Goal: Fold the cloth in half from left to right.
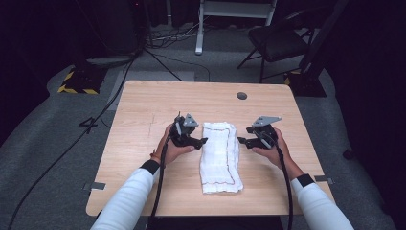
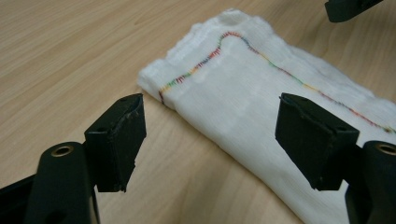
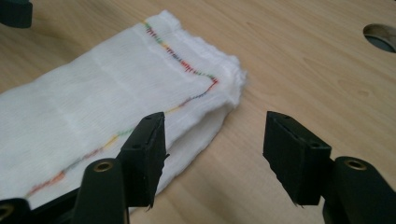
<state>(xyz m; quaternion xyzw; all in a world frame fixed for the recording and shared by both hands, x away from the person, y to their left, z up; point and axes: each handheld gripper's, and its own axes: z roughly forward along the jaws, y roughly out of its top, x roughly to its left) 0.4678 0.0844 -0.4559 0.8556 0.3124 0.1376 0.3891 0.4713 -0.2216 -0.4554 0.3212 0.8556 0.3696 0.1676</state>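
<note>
right gripper (image 3: 215, 154): jaws stood wide apart, nothing between them | folded white cloth (image 3: 93, 102): lay flat on the wooden table (image 3: 303, 70), colourful stitching along its edge, corner near the jaws | round hole (image 3: 380, 37): top right of table

The folded cloth (image 1: 219, 157) was white, edged with a thin line of rainbow-coloured stitching; the tabletop (image 1: 143, 115) was pale wood grain with a grey round plug (image 1: 242, 96) at the far right; both claws were black
</note>
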